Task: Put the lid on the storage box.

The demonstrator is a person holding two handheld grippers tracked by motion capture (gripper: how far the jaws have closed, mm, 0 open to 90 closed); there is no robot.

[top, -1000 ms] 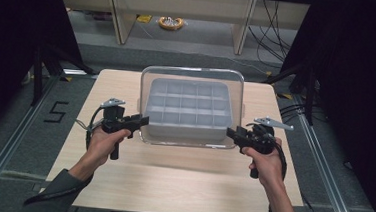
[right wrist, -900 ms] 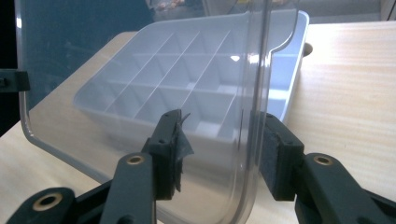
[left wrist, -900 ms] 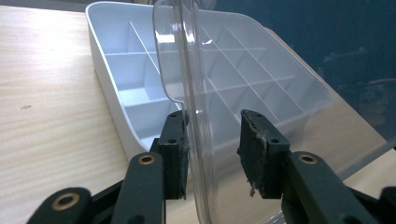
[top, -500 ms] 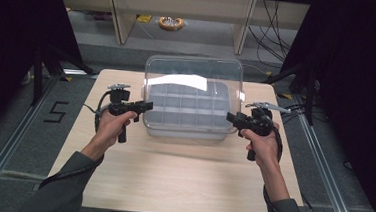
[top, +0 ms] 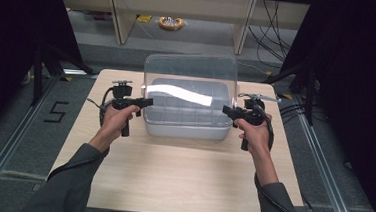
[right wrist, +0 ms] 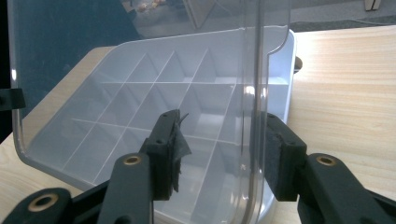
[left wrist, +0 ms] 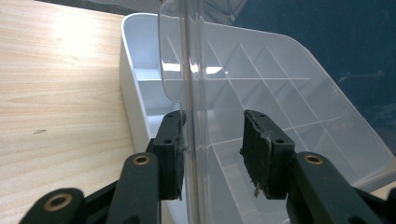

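Note:
A white compartment box (top: 184, 131) stands at the back middle of the wooden table (top: 181, 180). Its clear lid (top: 190, 83) is hinged up almost upright. My left gripper (top: 148, 102) is at the lid's left edge and my right gripper (top: 225, 110) at its right edge. In the left gripper view the lid rim (left wrist: 189, 93) runs between the jaws of the left gripper (left wrist: 212, 149), against the left pad (left wrist: 170, 158), with a gap to the other. In the right gripper view the lid edge (right wrist: 257, 70) lies by the right pad (right wrist: 278, 158) of the right gripper (right wrist: 222, 151). Both pairs of jaws have just been opening.
Behind the table, shelf legs and cables stand on the grey floor, with a yellow ring-shaped thing (top: 171, 22) among them. A "5" (top: 58, 112) is marked on the floor at the left. Dark curtains close off both sides.
The lid has swung up from lying low over the box to nearly upright. Both grippers moved away from the person along with its side edges.

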